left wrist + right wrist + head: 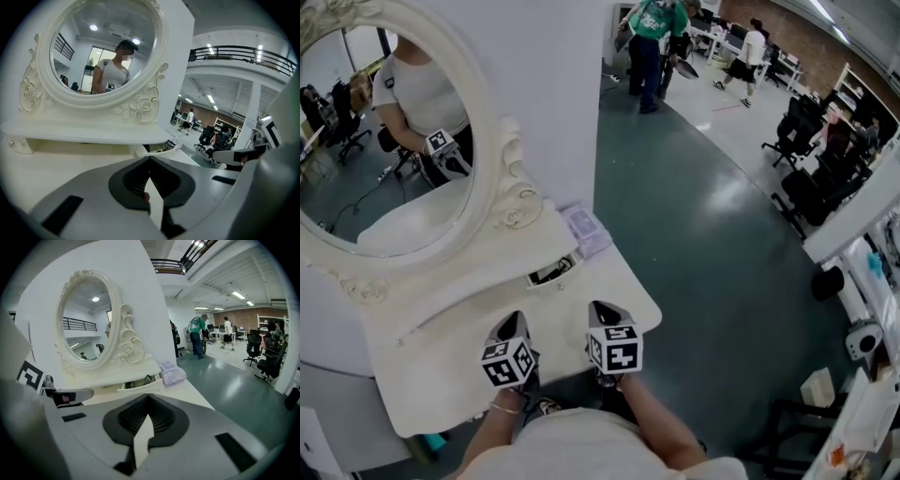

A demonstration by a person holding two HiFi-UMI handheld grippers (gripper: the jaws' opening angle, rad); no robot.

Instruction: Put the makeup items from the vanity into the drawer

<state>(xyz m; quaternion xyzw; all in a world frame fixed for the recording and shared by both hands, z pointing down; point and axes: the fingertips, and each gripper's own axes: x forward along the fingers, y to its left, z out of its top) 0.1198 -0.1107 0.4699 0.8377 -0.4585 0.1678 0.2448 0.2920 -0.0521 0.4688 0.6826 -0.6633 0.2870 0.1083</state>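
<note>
The white vanity (pixel 441 347) has a small drawer (pixel 553 274) pulled open under its mirror shelf, with dark makeup items (pixel 140 379) lying in it. The drawer (pixel 161 149) stands just ahead of both grippers. A clear lavender box (pixel 586 232) sits on the vanity's far right corner, beside the drawer. My left gripper (pixel 514 323) and right gripper (pixel 602 311) hover side by side over the near part of the tabletop. The left gripper (pixel 150 158) has its jaws shut with nothing in them. On the right gripper (pixel 149 395) the jaws are shut and empty too.
An oval mirror (pixel 389 141) in an ornate white frame rises behind the shelf. The vanity's right edge drops to a dark green floor (pixel 694 244). People (pixel 649 47) and black office chairs (pixel 802 122) stand far off to the right.
</note>
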